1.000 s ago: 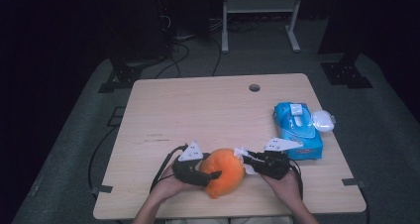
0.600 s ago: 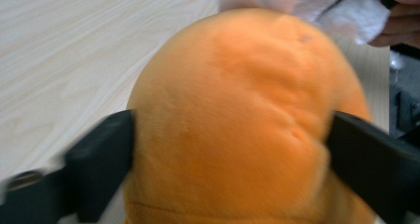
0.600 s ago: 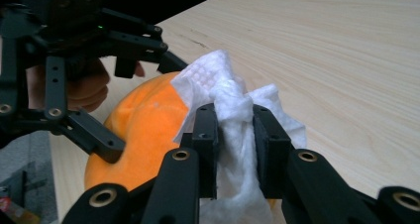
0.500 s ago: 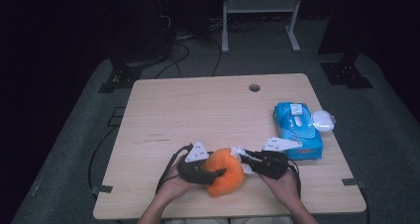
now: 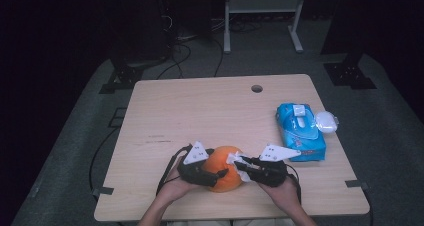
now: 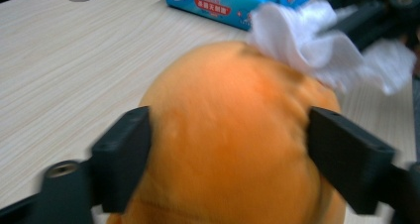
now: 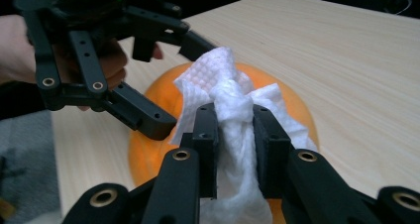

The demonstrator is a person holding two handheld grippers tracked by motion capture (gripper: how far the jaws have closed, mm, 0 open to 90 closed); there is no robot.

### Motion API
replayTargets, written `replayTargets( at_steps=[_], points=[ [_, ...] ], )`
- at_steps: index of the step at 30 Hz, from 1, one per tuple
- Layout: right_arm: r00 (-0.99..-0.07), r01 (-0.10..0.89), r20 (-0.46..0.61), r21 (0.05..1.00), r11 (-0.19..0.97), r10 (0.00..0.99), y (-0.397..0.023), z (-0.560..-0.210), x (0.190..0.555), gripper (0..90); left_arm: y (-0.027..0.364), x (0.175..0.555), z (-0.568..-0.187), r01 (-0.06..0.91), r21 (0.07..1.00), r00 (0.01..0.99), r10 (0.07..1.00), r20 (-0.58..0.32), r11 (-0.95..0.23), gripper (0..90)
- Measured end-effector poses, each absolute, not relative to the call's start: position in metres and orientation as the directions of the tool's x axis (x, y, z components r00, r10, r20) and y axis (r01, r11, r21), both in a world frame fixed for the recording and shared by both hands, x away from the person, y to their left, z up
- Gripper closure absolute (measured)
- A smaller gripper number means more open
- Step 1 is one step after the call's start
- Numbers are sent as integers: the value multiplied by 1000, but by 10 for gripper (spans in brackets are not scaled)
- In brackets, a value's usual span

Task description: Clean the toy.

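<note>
A round, soft-looking orange object rests on the wooden table near its front edge. My left gripper comes in from the left. Its jaws have just been opening, with the orange object still between them and both pads against its sides. From the right, my right gripper is shut on a crumpled white tissue. In the right gripper view the tissue is pinched between my right gripper jaws and lies on top of the orange object.
A blue tissue pack lies at the table's right side with a white rounded item beside it. A cable hole sits near the far edge. A white metal frame stands on the floor beyond.
Half a second ago the orange object looked squeezed narrower between the left jaws; now it looks rounder. Both hands have stayed where they were.
</note>
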State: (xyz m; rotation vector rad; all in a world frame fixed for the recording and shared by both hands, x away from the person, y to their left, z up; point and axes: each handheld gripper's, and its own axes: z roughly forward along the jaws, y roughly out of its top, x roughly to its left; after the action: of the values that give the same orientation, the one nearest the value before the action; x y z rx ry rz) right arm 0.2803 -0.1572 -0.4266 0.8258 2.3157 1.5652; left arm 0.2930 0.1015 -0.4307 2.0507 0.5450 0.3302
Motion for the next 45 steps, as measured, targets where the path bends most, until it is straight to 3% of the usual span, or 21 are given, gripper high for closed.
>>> replayTargets(
  at_steps=[6,13,19,26,33,40,45],
  points=[
    [-737,434,225,880,192,638,-179,-441,298,743,95,288,-431,211,856,864,499,62,-472,259],
    [-802,336,145,912,237,580,-157,-421,282,742,92,284,-430,185,849,872,480,90,-494,267],
    [-731,438,222,877,195,645,-179,-440,297,742,94,284,-431,187,852,878,473,78,-488,267],
    [-760,396,195,896,203,620,-171,-431,291,742,99,287,-432,199,853,880,471,61,-482,268],
    [-706,470,242,863,185,665,-184,-447,301,742,98,286,-432,198,855,877,476,64,-480,268],
    [-767,387,192,900,202,612,-168,-424,290,742,91,281,-430,163,844,885,453,103,-510,267],
    [-778,401,201,888,224,596,-170,-432,291,743,97,287,-422,199,862,890,455,40,-466,168]
  ],
)
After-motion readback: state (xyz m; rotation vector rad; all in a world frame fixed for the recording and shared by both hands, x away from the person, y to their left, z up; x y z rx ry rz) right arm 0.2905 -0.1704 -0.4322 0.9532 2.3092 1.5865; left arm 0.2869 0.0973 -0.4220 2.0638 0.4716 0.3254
